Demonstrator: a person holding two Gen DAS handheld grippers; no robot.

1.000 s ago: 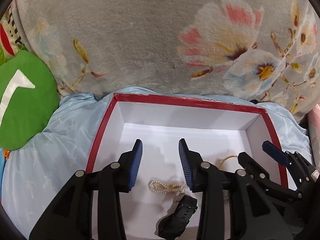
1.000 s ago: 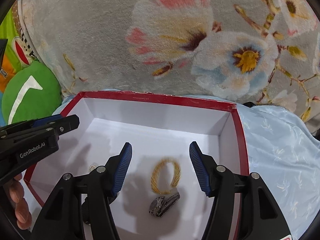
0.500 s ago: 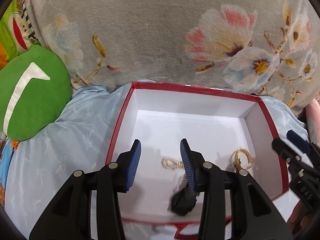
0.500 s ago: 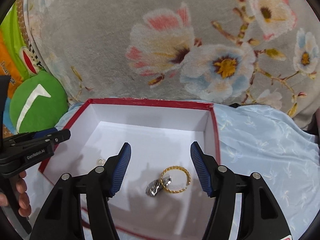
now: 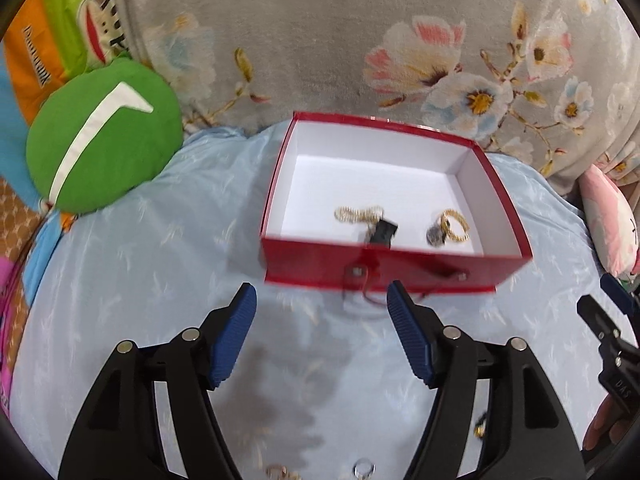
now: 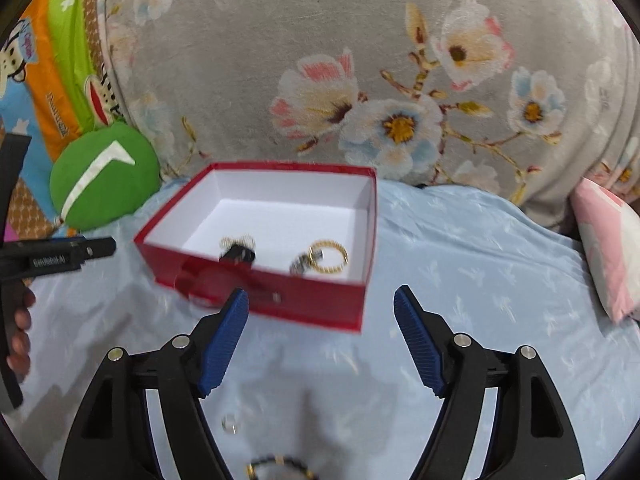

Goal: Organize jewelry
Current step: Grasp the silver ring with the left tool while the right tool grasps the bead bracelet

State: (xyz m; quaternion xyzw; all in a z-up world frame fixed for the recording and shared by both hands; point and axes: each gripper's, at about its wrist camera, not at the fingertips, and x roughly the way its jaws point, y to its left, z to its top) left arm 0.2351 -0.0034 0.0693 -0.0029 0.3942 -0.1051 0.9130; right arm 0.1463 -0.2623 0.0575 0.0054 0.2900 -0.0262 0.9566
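While opening with nothing between the pads, stands back from the red box [image 5: 380, 276] at the left hand-held gripper [image 5: 320, 292]; shows 1 silver ring [image 5: 364, 469] behind its fingertips, rightward. Opens empty likewise at the right hand-held gripper [image 6: 321, 292]; shows a beaded bracelet [image 6: 276, 466] centred behind its fingertips, probably the nearer pick.

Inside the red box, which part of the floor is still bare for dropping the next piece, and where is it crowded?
The red box is bare across its back half and left side, up to the white walls. The front is crowded: pearl chain, black watch, gold bangle with a dark piece against it.
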